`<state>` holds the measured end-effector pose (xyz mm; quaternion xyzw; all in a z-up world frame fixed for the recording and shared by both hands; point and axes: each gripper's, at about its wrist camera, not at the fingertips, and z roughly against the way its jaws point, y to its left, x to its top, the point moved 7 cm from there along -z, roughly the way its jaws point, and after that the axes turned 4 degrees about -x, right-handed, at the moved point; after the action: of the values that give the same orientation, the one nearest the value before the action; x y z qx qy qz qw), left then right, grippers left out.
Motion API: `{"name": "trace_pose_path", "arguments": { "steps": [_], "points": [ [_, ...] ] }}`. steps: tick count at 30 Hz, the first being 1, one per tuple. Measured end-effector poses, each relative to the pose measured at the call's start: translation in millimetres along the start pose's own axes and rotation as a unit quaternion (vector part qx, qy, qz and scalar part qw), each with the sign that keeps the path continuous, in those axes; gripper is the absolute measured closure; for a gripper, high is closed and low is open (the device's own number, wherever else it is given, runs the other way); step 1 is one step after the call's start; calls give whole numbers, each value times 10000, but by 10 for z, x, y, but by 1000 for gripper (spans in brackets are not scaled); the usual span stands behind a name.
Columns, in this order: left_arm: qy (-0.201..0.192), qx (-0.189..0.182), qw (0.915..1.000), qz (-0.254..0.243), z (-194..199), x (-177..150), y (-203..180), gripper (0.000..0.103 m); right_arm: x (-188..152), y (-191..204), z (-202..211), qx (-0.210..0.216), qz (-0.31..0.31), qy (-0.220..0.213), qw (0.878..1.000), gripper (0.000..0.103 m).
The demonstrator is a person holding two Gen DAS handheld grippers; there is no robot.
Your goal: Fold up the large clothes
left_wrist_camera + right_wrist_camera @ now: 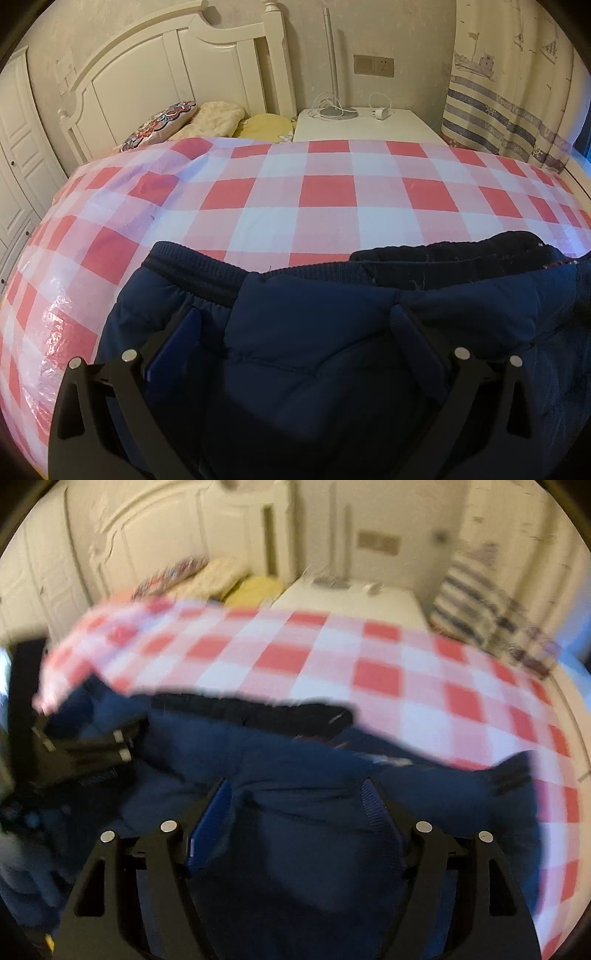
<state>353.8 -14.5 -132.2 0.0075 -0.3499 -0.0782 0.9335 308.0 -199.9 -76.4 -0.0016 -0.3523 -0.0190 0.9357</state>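
- Far left, left wrist view: white wardrobe doors (18, 155), then a white headboard (177, 74) with pillows (192, 122) stacked at its foot.
- Red-and-white checked cover (295, 192) spans the bed under a glossy clear film; a white bedside table (365, 123) stands behind it, carrying a lamp base, cord and charger.
- Navy padded garment (314, 350) lies on the near part of the cover, ribbed hem toward the headboard, dark lining showing at its right end.
- Left gripper (295, 314): fingers spread wide apart, padded fabric bulging up between them. Released, pressing on cloth, nothing pinched.
- Striped curtain (517, 103) hangs at far right.
- Right wrist view is badly smeared. The left gripper (122, 749) shows at its left edge, resting on the garment.
- Right gripper (295, 794): fingers likewise wide apart over the navy garment (314, 849), cloth between them, not clamped.
- A dark ribbed cuff (513, 775) lies at the right, on the checked cover (406, 672).
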Motion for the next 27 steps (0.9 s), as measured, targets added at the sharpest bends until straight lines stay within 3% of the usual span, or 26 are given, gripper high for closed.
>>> {"name": "trace_pose_path", "arguments": {
  "steps": [4,7,8,16,23,26,27],
  "points": [
    [-1,0,10000,-2,-2,3,2,2,71,-438,173,-419,-280,-217,9985,26],
    [6,-15,10000,7,-8,8,4,2,-179,-688,-182,-609,-376,325,9969,25],
    [10,-28,10000,13,-6,3,1,2,-302,-726,-349,-483,-486,543,9962,23],
    [46,-66,10000,26,2,6,15,2,-361,-747,-424,-286,-624,510,9963,17],
    [-232,-184,9996,33,503,-28,243,2,-365,-752,-399,-251,-639,426,9967,17],
    [80,57,9997,224,324,-229,535,2,-367,-762,-400,-250,-642,422,9967,17],
    [342,-243,9982,429,212,-304,580,2,-366,-757,-400,-239,-647,424,9967,17]
  ]
}}
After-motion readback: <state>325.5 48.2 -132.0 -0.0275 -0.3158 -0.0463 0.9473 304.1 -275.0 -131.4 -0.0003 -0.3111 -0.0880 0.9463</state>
